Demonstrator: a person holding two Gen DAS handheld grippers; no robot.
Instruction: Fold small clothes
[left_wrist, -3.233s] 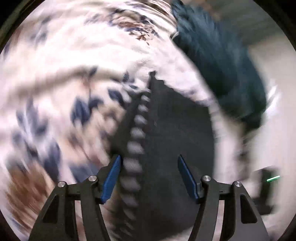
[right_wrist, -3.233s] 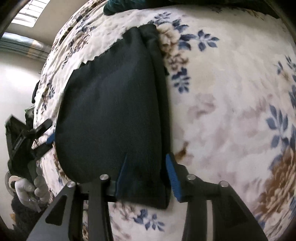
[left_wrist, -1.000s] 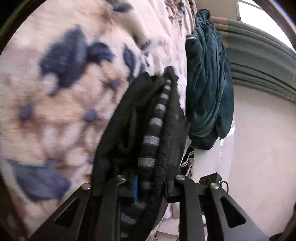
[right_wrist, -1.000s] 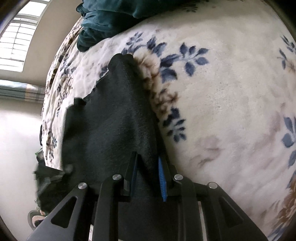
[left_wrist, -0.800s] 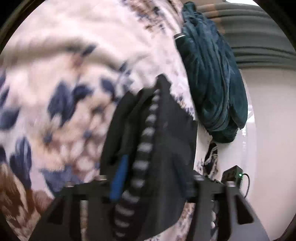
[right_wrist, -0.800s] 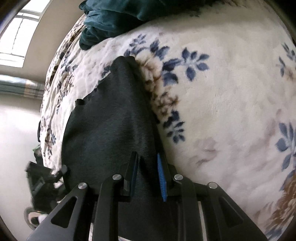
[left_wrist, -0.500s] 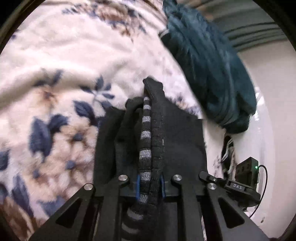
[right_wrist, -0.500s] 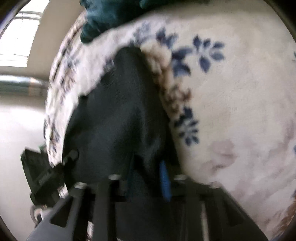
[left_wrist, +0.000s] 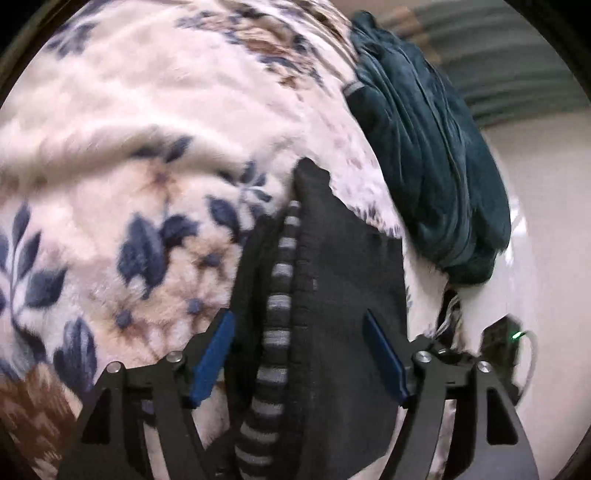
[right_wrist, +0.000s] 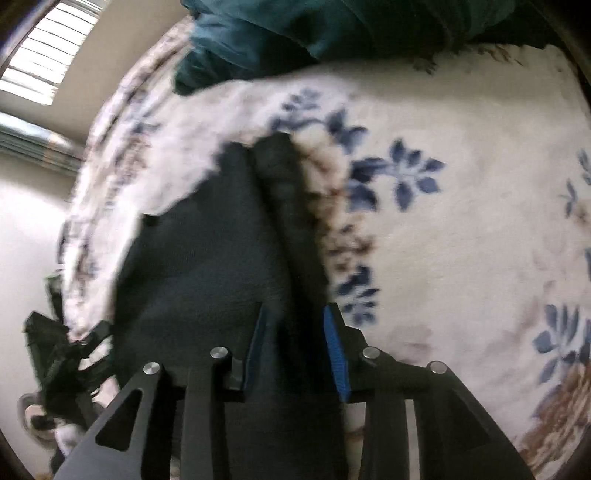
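A small black garment (left_wrist: 351, 280) with a grey-striped waistband (left_wrist: 277, 295) lies folded on the floral blanket (left_wrist: 129, 147). My left gripper (left_wrist: 299, 354) is open, its blue pads straddling the waistband end. In the right wrist view the same garment (right_wrist: 207, 266) lies on the blanket (right_wrist: 461, 221) with a thick folded edge (right_wrist: 295, 236) along its right side. My right gripper (right_wrist: 297, 347) is open, its pads either side of that edge. The left gripper (right_wrist: 70, 354) shows at the far left of that view.
A dark teal garment (left_wrist: 424, 147) is heaped at the bed's far edge, just beyond the black one; it also shows in the right wrist view (right_wrist: 295, 37). A small device with a green light (left_wrist: 509, 336) sits beside the bed. A window (right_wrist: 48, 59) is upper left.
Both grippers were shut on the garment half a second ago; both have opened and let it go. The garment now rests on the blanket.
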